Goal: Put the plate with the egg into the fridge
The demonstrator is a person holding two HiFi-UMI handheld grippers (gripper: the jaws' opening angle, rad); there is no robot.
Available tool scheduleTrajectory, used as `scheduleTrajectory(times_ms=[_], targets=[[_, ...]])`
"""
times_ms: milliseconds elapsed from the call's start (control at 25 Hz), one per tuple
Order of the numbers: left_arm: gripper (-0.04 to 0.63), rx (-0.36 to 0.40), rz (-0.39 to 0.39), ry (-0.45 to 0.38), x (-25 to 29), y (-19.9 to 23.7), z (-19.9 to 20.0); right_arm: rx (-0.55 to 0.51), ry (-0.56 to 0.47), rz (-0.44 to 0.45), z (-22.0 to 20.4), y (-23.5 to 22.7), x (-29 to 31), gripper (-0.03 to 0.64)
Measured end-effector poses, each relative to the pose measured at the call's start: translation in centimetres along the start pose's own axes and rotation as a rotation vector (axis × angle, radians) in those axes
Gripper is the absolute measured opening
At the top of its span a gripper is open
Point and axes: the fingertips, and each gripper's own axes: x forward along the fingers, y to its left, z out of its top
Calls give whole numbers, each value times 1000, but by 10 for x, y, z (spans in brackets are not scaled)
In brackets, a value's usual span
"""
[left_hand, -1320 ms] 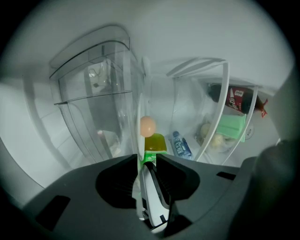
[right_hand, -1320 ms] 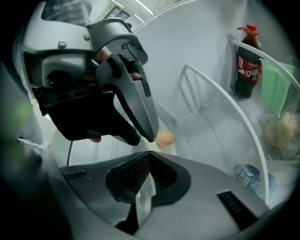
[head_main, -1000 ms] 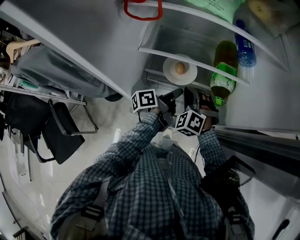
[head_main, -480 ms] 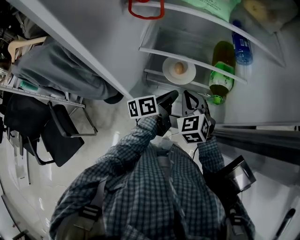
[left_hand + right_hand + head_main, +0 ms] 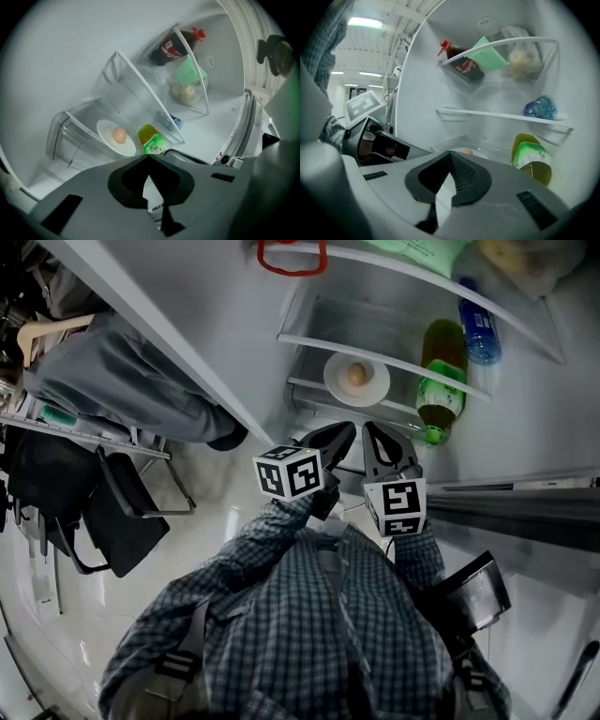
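**Egg plate shelved, grippers empty**

Head view: the plate (image 5: 335,382) with the egg (image 5: 356,376) sits on a fridge shelf (image 5: 307,390) near a green-labelled bottle (image 5: 439,392).
Left gripper view: the left gripper (image 5: 149,158) has its jaws closed and empty. The label print is unreadable.
Right gripper view: the right gripper (image 5: 450,153) has its jaws closed and empty.

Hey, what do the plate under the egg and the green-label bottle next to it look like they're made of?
The plate looks like white glazed ceramic, possibly melamine: smooth, opaque, softly shiny around the egg. The bottle seems to be clear plastic: yellowish liquid shows through, and a glossy green label is wrapped around it.
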Motion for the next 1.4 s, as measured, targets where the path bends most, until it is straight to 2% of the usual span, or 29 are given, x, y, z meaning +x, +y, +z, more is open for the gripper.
scheduleTrajectory(times_ms=[80,280,600,800,1000,1400], targets=[[8,40,13,-7,-2,-2,1,23,-48,-14,3,-3,-4,6],[8,209,55,-13,-7,-6,7,76,-132,-5,21,1,-10,6],[8,464,116,1,-4,-18,10,96,-127,6,10,3,-13,6],[8,493,131,2,-3,-19,8,81,-103,22,8,6,-14,6],[8,497,130,9,-2,-19,6,112,-142,17,11,3,-15,6],[8,512,138,15,0,-20,3,108,-143,28,13,7,-15,6]])
